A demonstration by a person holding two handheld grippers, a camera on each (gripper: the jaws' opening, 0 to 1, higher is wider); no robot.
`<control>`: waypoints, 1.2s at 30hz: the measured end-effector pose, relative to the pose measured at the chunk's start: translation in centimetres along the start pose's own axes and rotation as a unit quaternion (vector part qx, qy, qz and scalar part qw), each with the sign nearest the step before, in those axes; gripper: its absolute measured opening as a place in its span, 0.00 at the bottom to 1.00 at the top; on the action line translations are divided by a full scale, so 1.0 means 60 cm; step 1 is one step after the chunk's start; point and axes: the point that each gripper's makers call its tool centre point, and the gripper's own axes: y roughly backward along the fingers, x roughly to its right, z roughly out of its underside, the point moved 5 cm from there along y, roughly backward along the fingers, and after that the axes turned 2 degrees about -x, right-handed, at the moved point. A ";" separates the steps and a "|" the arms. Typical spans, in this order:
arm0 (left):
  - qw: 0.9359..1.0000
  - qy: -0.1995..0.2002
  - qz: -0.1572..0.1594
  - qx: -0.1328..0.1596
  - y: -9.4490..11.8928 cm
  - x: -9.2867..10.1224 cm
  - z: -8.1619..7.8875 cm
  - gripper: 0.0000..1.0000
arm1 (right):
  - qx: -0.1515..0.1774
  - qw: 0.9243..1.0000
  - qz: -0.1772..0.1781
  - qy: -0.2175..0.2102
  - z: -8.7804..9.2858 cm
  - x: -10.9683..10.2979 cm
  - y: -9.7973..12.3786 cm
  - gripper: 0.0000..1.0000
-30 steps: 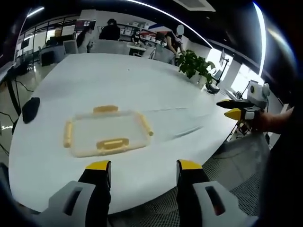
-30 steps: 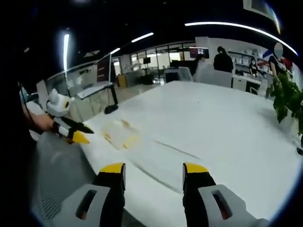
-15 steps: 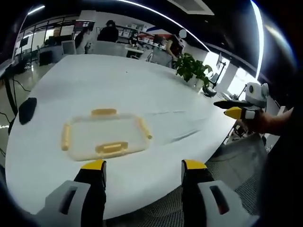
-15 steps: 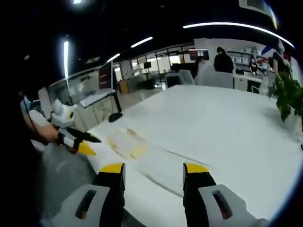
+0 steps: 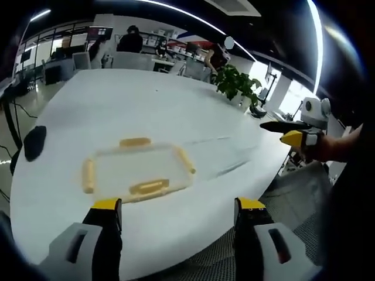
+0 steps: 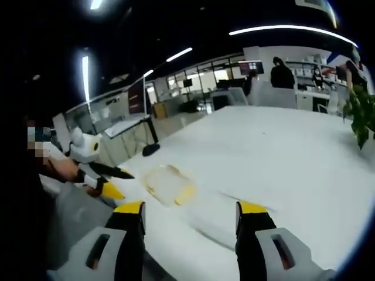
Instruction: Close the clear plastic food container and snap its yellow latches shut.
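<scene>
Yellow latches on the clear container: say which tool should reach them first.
Left. The left tool points straight at the container, jaws open just short of its near latch. The right tool hangs beyond the table edge, off to the side.

Long ceiling light strips give the room its light, and in the right gripper view they bend into arcs from the fisheye lens. Daylight from the windows is blown out to white. The white tabletop is bright and evenly lit, with little shadow and a faint sheen. The container looks smeared and soft in the right gripper view, sharper in the left gripper view. Straight lines curve near the edges of both views, and the ceiling is dim.
</scene>
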 end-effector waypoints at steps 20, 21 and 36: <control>1.000 -0.021 0.014 0.006 0.012 -0.026 -0.022 0.77 | 0.002 1.000 -0.029 0.007 -0.018 -0.038 -0.054 0.64; 1.000 -0.021 0.015 0.006 0.013 -0.027 -0.022 0.77 | 0.001 1.000 -0.030 0.007 -0.019 -0.039 -0.056 0.64; 1.000 -0.020 0.013 0.006 0.025 -0.080 -0.027 0.75 | -0.012 0.999 -0.035 0.027 -0.011 -0.071 -0.087 0.64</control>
